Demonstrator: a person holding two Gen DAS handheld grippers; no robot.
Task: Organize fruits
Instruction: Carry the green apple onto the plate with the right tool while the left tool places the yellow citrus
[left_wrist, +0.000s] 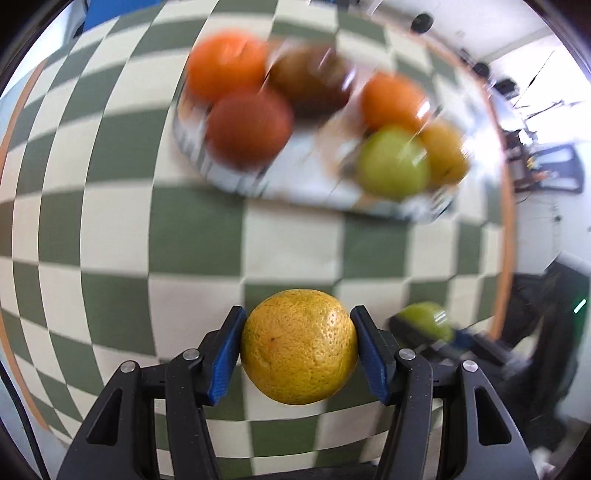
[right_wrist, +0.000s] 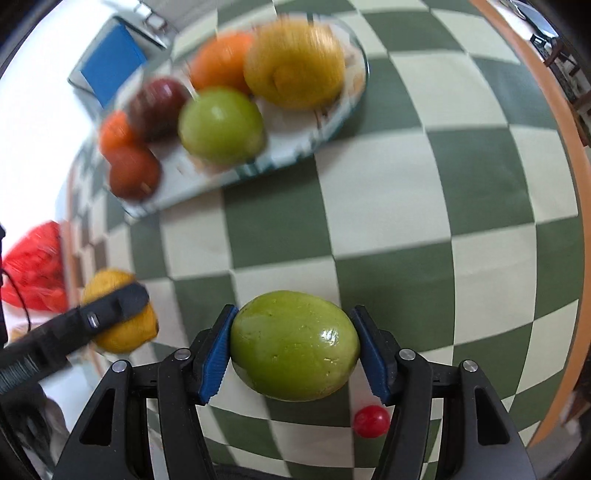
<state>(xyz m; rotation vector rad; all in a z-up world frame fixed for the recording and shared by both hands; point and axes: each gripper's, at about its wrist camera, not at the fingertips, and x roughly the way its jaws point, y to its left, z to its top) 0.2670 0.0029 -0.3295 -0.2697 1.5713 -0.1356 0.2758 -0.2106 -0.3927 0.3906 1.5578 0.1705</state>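
Fruit rides clamped for carrying: left gripper (left_wrist: 298, 347) squeezes yellow orange (left_wrist: 298, 347), right gripper (right_wrist: 294, 345) squeezes green apple (right_wrist: 294, 345), glass tray (right_wrist: 325, 125) ahead.

I see the tray (left_wrist: 236, 184) ahead on the counter (left_wrist: 184, 240), fruits in it; my left gripper (left_wrist: 298, 350) is beside my right gripper (right_wrist: 293, 349).

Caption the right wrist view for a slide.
Right gripper holds a green fruit above the checkered cloth, facing a tray of fruit.
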